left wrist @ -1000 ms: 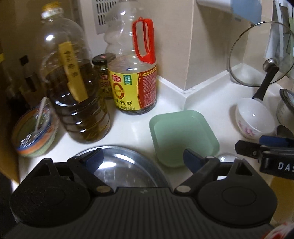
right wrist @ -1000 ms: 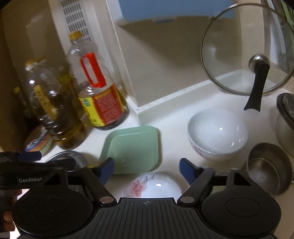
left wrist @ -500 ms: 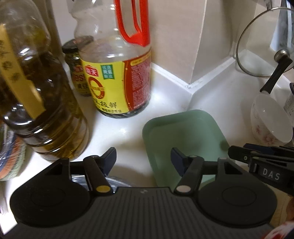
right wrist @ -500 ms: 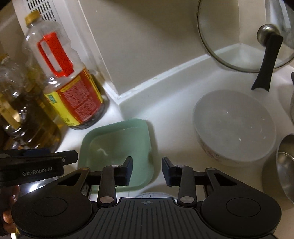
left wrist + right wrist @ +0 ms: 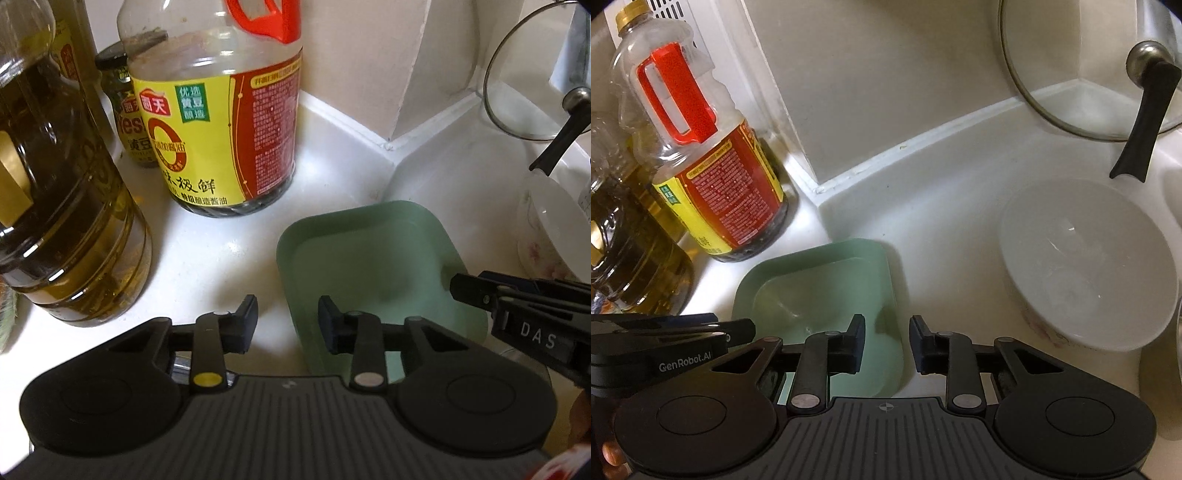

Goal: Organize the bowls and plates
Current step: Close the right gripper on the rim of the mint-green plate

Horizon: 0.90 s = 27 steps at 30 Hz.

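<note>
Both grippers were angled steeply downward, side by side. The left gripper point(image 5: 288, 325) had just been narrowed, a gap left between its fingers. The right gripper point(image 5: 886, 343) had likewise been narrowed, its fingers apart.

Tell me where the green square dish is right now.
The green dish sits on the white counter between the soy sauce bottle on its left and the white bowl on its right, just ahead of both grippers.
</note>
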{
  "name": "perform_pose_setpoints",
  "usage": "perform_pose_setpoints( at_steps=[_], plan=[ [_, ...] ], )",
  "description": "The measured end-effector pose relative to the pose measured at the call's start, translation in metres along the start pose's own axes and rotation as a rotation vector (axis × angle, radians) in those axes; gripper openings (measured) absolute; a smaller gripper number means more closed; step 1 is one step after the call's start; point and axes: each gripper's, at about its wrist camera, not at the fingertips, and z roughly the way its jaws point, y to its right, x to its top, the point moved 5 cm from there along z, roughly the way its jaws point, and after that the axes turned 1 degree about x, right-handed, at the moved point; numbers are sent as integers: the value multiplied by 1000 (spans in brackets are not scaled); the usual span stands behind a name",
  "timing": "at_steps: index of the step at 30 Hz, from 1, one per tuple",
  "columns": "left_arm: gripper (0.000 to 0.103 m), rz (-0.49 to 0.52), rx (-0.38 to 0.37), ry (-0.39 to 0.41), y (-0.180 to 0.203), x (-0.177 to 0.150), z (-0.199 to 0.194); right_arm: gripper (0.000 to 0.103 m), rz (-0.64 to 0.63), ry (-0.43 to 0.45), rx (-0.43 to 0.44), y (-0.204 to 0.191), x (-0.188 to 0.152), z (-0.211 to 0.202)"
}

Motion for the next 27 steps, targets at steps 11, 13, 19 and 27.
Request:
perform_pose_setpoints(
  at_steps=[11, 13, 19, 27],
  plan=[
    [16, 15, -31, 6, 5, 0, 5, 7, -26, -9, -31, 0, 0, 9],
    [16, 17, -30, 9, 6, 0, 5, 7, -32, -5, -33, 0, 0, 9],
    [16, 13, -38, 13, 5, 1, 6, 7, -48, -5, -36, -1, 1, 11],
    [15, 7, -49, 30, 3, 0, -1, 6, -63, 29, -31, -4, 0, 5]
  ],
)
